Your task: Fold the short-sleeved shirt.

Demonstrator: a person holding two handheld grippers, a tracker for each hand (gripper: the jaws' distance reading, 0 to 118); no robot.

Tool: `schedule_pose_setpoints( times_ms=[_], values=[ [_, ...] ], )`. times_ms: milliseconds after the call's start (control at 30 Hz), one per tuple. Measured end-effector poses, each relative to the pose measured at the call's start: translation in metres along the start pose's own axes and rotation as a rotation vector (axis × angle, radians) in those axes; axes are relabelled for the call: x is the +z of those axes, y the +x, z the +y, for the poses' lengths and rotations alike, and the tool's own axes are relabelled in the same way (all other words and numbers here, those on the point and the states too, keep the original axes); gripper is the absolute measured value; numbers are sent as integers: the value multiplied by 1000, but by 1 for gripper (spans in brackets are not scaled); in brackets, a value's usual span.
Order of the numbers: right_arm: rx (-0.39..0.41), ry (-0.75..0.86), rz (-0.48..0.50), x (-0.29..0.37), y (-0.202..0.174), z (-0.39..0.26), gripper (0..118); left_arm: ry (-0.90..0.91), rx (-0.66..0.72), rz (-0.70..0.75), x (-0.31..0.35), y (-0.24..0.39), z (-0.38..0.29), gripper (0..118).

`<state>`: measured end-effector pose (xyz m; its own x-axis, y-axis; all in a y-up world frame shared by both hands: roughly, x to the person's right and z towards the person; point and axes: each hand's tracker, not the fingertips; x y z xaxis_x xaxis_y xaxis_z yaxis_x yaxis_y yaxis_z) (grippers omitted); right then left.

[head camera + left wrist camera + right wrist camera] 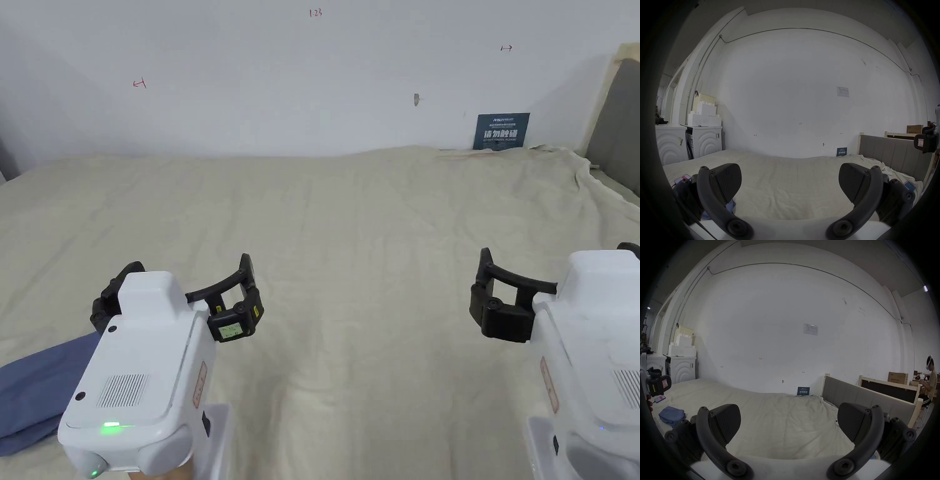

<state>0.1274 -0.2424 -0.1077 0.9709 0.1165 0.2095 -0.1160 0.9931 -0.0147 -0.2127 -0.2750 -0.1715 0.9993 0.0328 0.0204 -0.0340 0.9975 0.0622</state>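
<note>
Holding both tools up over the bed (350, 206) right now, nothing in either one. My left gripper (790, 183) has its jaws wide apart with only cream sheet between them, and the right gripper (789, 423) is the same — spread open, empty. In the head view they float side by side, well apart, both pointing at the far wall and roughly level.

The blue shirt (671, 416) sits off to my left near the bed's edge, bunched into a compact heap, just beside and partly under the left tool. It looks either already folded or not yet spread out — honestly can't tell from here.

If it's not done, my guess for the next move: swing left, drop the jaws to the cloth, pinch an edge and drag it to the middle.
</note>
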Motion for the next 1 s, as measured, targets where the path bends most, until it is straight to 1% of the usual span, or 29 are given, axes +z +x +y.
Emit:
schedule_pose_setpoints(
  times_ms=[67, 233, 1000],
  values=[
    [-24, -4, 9, 0, 1, 1, 117, 3, -8, 0, 1, 0, 0, 118],
    [-40, -3, 8, 0, 3, 4, 117, 4, -13, 2, 2, 0, -1, 118],
    [-41, -14, 9, 0, 5, 5, 117, -2, -24, -13, 2, 1, -1, 118]
  ],
)
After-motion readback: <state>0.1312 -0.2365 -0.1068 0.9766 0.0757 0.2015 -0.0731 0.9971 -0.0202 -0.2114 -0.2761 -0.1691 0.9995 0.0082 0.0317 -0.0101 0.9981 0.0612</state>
